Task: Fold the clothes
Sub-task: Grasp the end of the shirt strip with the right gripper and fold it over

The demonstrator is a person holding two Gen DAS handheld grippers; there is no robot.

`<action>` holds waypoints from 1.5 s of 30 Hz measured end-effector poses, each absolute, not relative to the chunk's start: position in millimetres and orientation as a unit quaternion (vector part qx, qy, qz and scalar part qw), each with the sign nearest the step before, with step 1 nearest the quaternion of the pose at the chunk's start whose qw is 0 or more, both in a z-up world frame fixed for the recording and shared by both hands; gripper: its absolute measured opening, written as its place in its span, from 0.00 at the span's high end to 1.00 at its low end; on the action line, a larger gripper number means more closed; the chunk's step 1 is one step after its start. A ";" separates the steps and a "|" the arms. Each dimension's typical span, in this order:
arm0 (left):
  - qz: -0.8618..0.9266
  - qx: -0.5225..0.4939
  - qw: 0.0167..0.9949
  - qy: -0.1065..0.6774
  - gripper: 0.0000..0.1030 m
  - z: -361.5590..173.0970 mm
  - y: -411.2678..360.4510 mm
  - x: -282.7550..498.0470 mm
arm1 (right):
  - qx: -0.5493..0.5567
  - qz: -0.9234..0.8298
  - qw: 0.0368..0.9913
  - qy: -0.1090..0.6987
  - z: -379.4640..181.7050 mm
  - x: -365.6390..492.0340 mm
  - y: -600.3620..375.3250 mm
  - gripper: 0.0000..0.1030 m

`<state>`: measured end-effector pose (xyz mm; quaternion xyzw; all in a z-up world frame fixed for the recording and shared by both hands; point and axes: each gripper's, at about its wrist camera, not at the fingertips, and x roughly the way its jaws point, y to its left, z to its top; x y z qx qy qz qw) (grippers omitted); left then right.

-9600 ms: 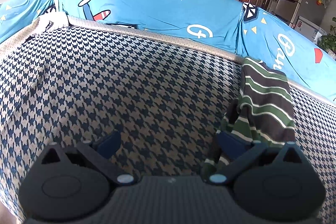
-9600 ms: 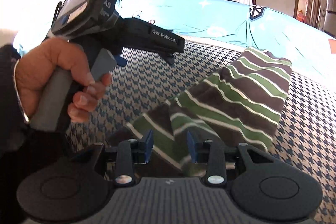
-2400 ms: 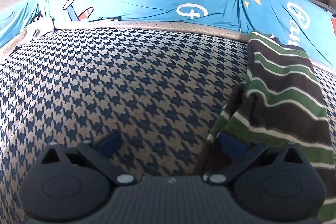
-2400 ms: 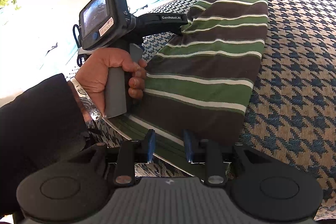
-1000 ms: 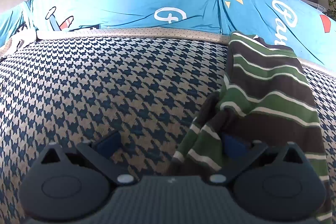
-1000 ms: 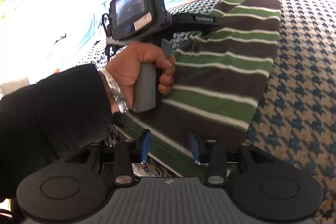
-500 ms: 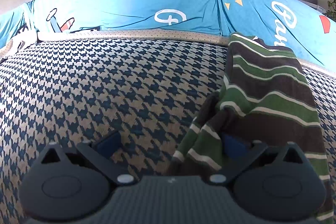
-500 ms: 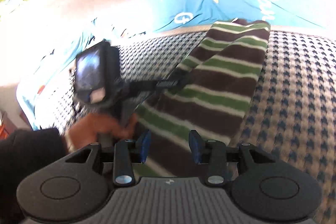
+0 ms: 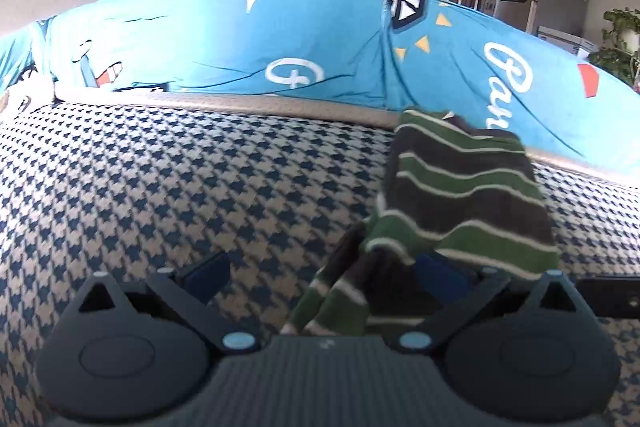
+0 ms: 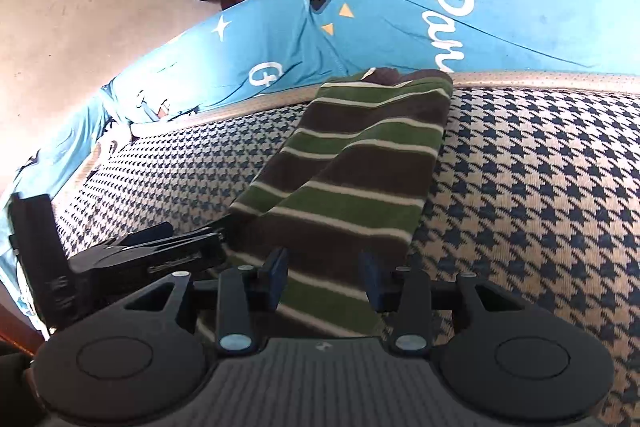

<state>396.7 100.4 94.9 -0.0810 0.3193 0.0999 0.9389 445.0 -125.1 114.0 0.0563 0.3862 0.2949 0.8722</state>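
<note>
Left wrist view: left gripper [image 9: 320,277] fingers spread wide, the left one over bare houndstooth sofa seat [image 9: 180,179], the right one tucked under the near edge of the striped garment [image 9: 460,195] at lower right. Right wrist view: left gripper at lower left, garment a long narrow strip through frame centre; right gripper [image 10: 323,277] fingers apart, astride its near end. Judgement: lengthwise fold present; next calls for closing on both near corners.
</note>
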 end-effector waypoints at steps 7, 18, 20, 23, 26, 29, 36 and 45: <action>0.105 -0.080 0.932 0.337 0.00 83.8 99.5 422.6 | 0.078 0.275 0.876 0.387 111.3 470.1 -132.1 0.61; 0.140 -0.123 0.919 0.348 0.00 73.2 120.0 433.3 | 0.114 0.248 0.883 0.382 101.0 513.8 -145.5 0.61; 0.141 -0.129 0.917 0.350 0.00 73.3 121.7 433.9 | 0.129 0.245 0.882 0.381 98.7 521.7 -150.0 0.61; 0.139 -0.140 0.913 0.358 0.00 75.2 125.5 436.0 | 0.150 0.243 0.880 0.379 97.3 531.0 -154.9 0.60; 0.133 -0.144 0.906 0.375 0.00 78.7 128.6 439.0 | 0.158 0.246 0.880 0.375 98.3 539.1 -155.6 0.60; 0.125 -0.145 0.899 0.393 0.00 83.4 129.4 439.4 | 0.150 0.245 0.884 0.369 99.4 546.6 -153.4 0.60; 0.119 -0.129 0.900 0.398 0.00 94.9 127.2 424.0 | 0.169 0.248 0.882 0.363 93.4 569.1 -152.7 0.60; 0.110 -0.135 0.901 0.397 0.00 96.7 119.2 413.8 | 0.194 0.255 0.876 0.362 75.6 596.7 -156.0 0.60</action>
